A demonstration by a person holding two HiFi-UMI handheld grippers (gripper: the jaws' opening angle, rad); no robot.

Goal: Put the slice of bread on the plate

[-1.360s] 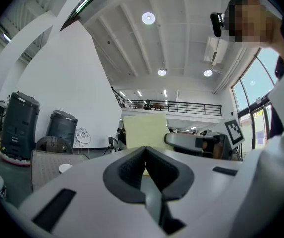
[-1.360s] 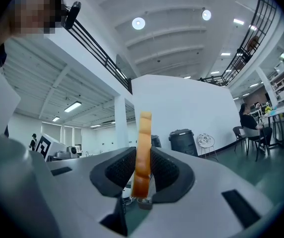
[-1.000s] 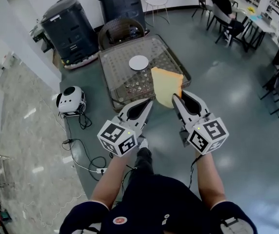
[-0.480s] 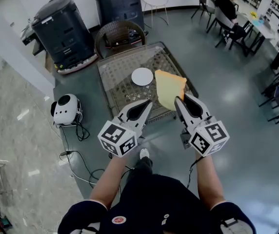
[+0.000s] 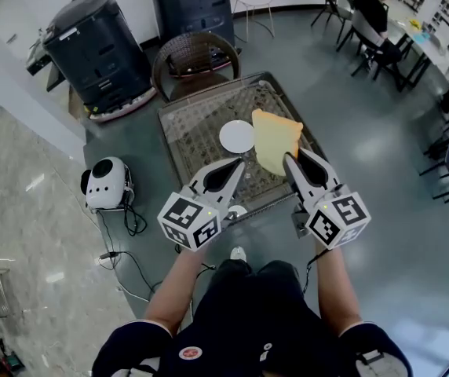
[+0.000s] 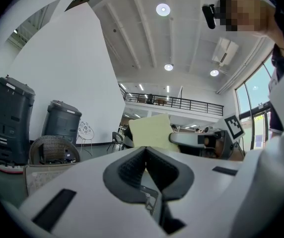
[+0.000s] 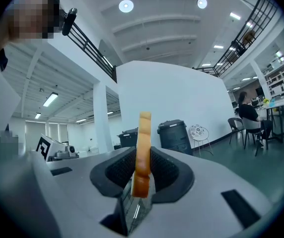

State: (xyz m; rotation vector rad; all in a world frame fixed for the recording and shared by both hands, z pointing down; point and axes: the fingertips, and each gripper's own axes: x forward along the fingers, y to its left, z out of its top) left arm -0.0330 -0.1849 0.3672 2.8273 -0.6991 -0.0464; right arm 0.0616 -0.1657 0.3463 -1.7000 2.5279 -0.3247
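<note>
No legible word, number or brand. The cubes on the left gripper (image 5: 238, 165) and right gripper (image 5: 290, 159) bear only black-and-white square patterns; the white labels on the dark bins (image 5: 103, 42) are too small to read.

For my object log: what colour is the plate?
Plain white; the plate shows best in the head view.

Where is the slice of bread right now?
Head view: the slice of bread is held in the right gripper, over the table, just right of the white plate.
</note>
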